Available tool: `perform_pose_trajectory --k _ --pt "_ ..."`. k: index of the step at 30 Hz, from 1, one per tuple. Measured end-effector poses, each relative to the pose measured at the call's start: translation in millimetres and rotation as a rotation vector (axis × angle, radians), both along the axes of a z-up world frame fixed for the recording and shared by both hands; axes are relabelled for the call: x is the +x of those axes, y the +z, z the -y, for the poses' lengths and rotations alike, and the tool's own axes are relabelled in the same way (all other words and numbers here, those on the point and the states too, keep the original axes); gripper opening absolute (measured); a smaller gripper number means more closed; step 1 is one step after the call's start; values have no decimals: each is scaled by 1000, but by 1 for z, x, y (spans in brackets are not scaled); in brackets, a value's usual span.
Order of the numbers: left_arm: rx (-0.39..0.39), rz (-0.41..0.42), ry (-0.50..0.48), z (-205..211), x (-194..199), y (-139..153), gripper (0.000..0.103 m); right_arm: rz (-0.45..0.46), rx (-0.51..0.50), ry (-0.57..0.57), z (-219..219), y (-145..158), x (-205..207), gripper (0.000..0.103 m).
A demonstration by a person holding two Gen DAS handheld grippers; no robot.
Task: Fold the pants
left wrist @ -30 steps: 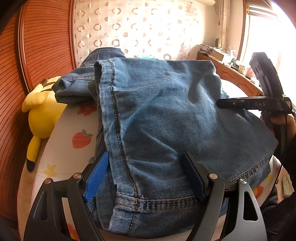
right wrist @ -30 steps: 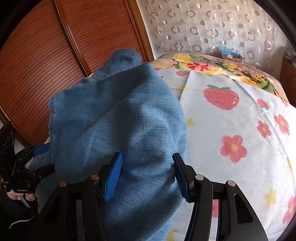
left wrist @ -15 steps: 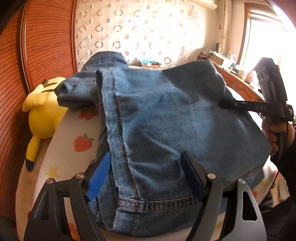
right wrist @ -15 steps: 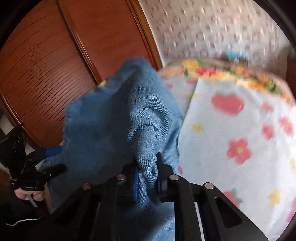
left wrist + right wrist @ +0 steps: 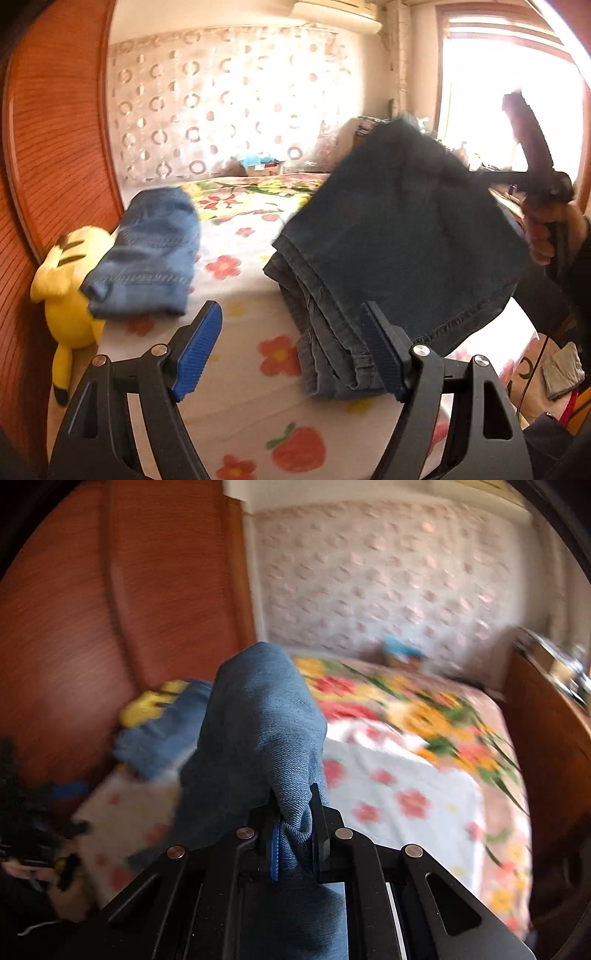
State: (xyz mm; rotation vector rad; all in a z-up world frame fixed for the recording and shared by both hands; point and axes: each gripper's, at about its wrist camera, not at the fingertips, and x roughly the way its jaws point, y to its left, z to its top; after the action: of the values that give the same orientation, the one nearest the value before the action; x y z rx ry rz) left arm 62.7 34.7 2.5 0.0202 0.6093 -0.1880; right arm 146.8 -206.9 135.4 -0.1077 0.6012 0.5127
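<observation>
Two blue-padded fingers of the left gripper [image 5: 291, 350] stand wide apart and bare at the bottom of the frame over the flowered bedspread [image 5: 236, 387], with a yellow plush toy [image 5: 62, 280] at mid left against the wooden wardrobe [image 5: 48, 122] and a dotted curtain [image 5: 229, 110] behind. The jeans [image 5: 399, 240], folded in layers, hang at centre right, one corner clamped in the right gripper [image 5: 293, 827], a second denim bundle [image 5: 151, 254] lying by the toy. Half a second ago the left pads straddled the hem; now they are clear of it.
</observation>
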Motion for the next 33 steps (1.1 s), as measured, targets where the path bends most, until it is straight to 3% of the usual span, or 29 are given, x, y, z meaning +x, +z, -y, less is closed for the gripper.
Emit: perform_pose_trajectory --k 5,8,15,22,33 --pt "9 -19 -71 34 26 -2 78 -113 -23 -90 39 -69 33 15" --pt "9 -44 -111 55 41 -9 78 -134 32 -122 53 -88 36 28" --pt "31 -110 -192 108 58 -29 78 -142 70 -150 72 -109 10 51" --pt "66 -181 -215 134 69 -54 78 -149 103 -128 78 -119 -17 60" --pt "107 -221 -207 139 75 -72 78 -210 114 -165 79 -143 -2 69"
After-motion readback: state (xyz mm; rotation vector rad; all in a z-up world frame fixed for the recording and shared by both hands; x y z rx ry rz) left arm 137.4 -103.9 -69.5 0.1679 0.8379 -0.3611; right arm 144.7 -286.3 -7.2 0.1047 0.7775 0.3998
